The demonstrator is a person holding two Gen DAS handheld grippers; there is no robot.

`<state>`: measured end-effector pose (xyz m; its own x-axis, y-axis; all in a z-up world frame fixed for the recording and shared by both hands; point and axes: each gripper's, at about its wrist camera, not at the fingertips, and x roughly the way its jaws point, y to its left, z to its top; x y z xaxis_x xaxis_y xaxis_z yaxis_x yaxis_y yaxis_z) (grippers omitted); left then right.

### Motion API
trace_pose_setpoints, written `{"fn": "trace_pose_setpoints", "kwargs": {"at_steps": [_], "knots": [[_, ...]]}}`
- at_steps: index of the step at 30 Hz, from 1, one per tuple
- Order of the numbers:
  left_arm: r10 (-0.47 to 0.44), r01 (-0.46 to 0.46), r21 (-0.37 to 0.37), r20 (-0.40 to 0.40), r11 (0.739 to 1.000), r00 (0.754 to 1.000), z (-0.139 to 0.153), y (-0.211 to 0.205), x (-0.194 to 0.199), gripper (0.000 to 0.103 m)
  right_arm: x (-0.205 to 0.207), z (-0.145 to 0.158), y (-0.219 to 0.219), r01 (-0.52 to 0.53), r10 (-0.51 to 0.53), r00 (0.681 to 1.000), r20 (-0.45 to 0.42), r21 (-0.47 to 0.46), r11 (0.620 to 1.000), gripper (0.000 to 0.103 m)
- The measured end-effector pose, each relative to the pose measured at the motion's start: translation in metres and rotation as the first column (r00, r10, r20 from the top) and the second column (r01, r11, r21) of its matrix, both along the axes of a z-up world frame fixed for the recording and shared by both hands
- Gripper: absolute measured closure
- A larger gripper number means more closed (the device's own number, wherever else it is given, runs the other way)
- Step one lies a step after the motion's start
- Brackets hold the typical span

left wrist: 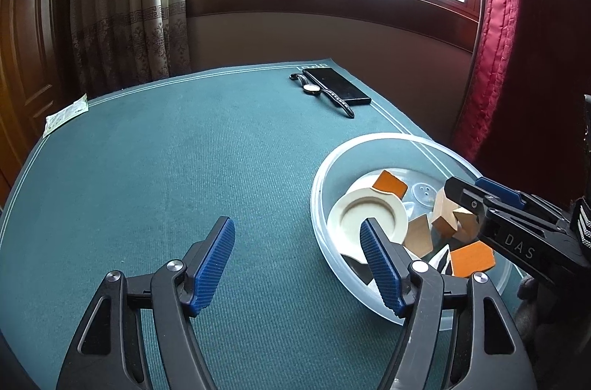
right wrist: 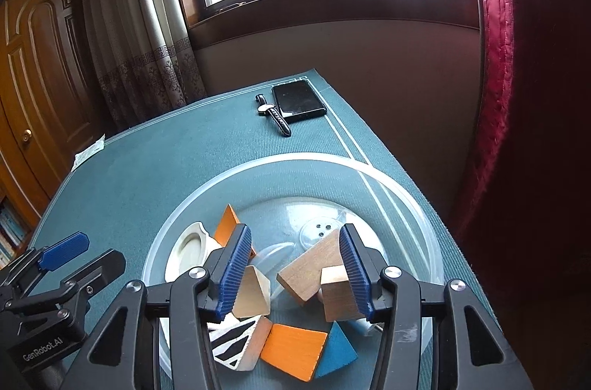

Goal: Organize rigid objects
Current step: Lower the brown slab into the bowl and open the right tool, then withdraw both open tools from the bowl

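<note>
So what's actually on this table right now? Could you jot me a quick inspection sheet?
Surface: green table mat, white border lines.
Job's things: clear bowl holding wooden blocks, orange blocks, a zebra-striped block, a blue wedge, a cream dish.
Clutter: phone, wristwatch, paper slip.
Grippers: left gripper open, empty; right gripper open over the bowl.
Cables: nothing seen.
Surroundings: window, curtains, wooden door.

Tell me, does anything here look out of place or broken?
Nothing looks broken or spilled. The wooden blocks lie jumbled in the clear bowl with a cream ring-shaped piece. The odd ones out are a wristwatch and a phone at the far end of the green table.
</note>
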<state>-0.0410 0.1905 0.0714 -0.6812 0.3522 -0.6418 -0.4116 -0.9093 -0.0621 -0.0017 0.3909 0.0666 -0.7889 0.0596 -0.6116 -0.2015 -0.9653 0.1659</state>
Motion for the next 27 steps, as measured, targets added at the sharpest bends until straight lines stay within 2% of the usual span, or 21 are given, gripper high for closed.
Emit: {"fn": "trace_pose_setpoints", "kwargs": {"at_steps": [6,8,10,11,13,16,19,27], "knots": [[0.008,-0.008,-0.006,-0.020,1.000,1.000,0.002,-0.002,0.003,0.027,0.002,-0.002,0.001,0.016,-0.017,1.000,0.024,0.002,1.000,0.050],[0.008,-0.008,-0.008,-0.024,1.000,1.000,0.003,-0.002,0.004,0.026,0.004,-0.002,0.001,0.023,-0.023,0.999,0.024,0.001,1.000,0.046],[0.009,-0.010,-0.011,-0.029,1.000,1.000,0.003,-0.002,0.005,0.025,0.007,0.000,0.001,0.033,-0.034,0.999,0.016,0.006,0.999,0.034],[0.010,-0.011,-0.013,-0.031,1.000,0.999,0.003,-0.002,0.005,0.023,0.010,0.001,0.001,0.041,-0.041,0.999,0.012,0.008,0.999,0.032],[0.014,-0.015,-0.018,-0.039,1.000,0.999,0.003,-0.001,0.006,0.019,0.014,0.003,0.003,0.058,-0.058,0.998,0.005,0.010,0.998,0.017],[0.017,-0.019,-0.028,-0.052,0.999,0.998,0.004,-0.001,0.008,0.018,0.022,0.006,0.006,0.095,-0.095,0.995,-0.005,0.020,0.995,0.006],[0.022,-0.024,-0.039,-0.064,0.999,0.998,0.004,-0.001,0.011,0.013,0.029,0.008,0.008,0.120,-0.120,0.993,-0.005,0.041,0.992,0.001],[0.027,-0.030,-0.041,-0.083,0.999,0.996,0.007,-0.002,0.018,0.008,0.043,0.012,-0.003,0.118,-0.120,0.993,0.011,0.106,0.987,0.001]]}}
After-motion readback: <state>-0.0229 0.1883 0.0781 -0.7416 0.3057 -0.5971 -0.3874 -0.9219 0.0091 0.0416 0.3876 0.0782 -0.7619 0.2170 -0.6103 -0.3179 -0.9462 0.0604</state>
